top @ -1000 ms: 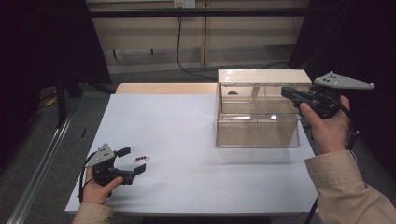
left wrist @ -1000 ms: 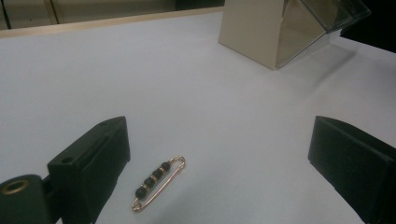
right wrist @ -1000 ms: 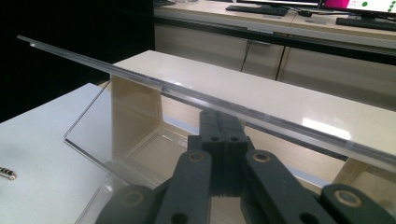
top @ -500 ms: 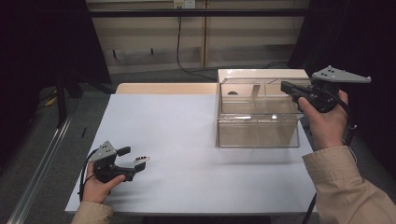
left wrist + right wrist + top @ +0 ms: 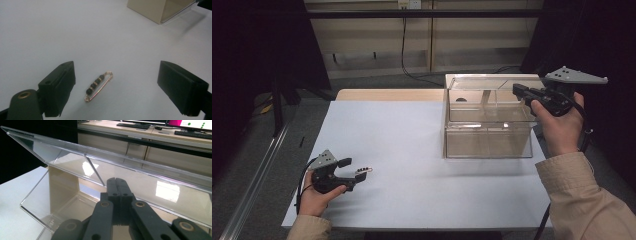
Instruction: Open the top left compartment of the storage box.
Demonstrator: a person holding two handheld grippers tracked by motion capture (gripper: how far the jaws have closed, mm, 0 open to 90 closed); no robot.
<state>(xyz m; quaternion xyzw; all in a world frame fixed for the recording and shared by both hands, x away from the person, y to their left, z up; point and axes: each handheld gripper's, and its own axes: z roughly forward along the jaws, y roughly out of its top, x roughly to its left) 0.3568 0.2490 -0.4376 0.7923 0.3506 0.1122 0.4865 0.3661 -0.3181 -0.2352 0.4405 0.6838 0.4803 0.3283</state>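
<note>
A gold safety pin (image 5: 98, 86) strung with black beads lies flat on the white table (image 5: 412, 130), near the front left. My left gripper (image 5: 116, 87) is low over it with one jaw on each side. The jaws have just been closing, but the pads stand apart from the pin, so it is open. In the high view the pin (image 5: 364, 171) lies at the left gripper's (image 5: 354, 170) tips. My right gripper (image 5: 517, 90) is shut on the edge of the clear box's raised lid (image 5: 75, 157), its tips (image 5: 116, 182) pinching the plastic.
The clear plastic box (image 5: 487, 130) with inner dividers stands at the table's back right. A small dark thing (image 5: 460, 99) lies in its far compartment. Behind the table are a dark floor, a cable and a cabinet front.
The left jaws have drawn in a little around the pin, which has not moved. The right hand still holds the lid up in nearly the same place.
</note>
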